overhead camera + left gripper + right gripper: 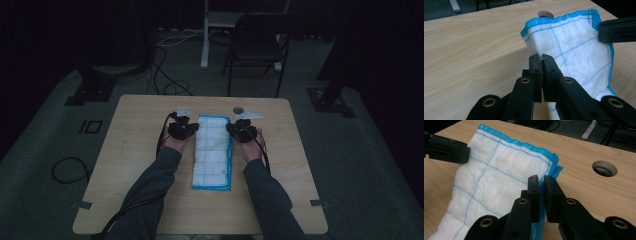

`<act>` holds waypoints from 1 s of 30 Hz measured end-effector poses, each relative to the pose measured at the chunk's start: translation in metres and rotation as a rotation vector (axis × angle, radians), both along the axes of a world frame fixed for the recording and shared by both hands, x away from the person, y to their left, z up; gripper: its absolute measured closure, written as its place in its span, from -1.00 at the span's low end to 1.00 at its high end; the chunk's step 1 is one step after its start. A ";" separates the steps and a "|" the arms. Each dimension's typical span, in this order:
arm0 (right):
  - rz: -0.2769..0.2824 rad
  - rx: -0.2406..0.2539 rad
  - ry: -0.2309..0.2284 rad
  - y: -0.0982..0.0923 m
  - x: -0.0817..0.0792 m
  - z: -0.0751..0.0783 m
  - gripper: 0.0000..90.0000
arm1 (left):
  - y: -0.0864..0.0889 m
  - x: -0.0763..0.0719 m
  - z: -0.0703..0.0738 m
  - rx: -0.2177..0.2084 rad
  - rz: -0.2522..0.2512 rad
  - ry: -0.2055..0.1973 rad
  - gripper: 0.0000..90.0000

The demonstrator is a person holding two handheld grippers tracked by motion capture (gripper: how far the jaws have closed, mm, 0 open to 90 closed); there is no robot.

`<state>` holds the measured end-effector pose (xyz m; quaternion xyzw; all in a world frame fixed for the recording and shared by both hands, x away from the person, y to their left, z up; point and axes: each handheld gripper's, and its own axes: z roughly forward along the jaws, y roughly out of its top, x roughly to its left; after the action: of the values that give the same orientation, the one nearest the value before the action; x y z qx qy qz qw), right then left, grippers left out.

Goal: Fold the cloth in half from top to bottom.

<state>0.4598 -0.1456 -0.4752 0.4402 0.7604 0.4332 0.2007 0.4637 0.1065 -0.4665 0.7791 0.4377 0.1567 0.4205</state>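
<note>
Plainly white quilted cloth, blue-stitched grid (bright blue hem), left tongs and right tongs clenched on its edges.

A white cloth edged in bright blue stitching, crossed by thin blue lines forming a grid of squares, lies on a pale wood-grain table. Both tools, left and right, are black with brass-coloured rivets. Grey sleeves enter from the table's near edge.
</note>
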 end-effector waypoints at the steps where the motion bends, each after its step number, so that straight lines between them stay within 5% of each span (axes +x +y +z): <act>1: 0.001 -0.001 -0.002 0.000 0.000 0.000 0.88 | 0.000 0.000 0.000 -0.001 0.002 -0.001 0.95; 30: 0.033 -0.001 -0.051 0.000 -0.025 0.003 0.88 | 0.006 -0.025 -0.001 -0.045 -0.003 -0.033 0.94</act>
<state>0.4344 -0.1460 -0.4726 0.4162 0.7623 0.4474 0.2131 0.4386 0.1124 -0.4672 0.7673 0.4332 0.1589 0.4453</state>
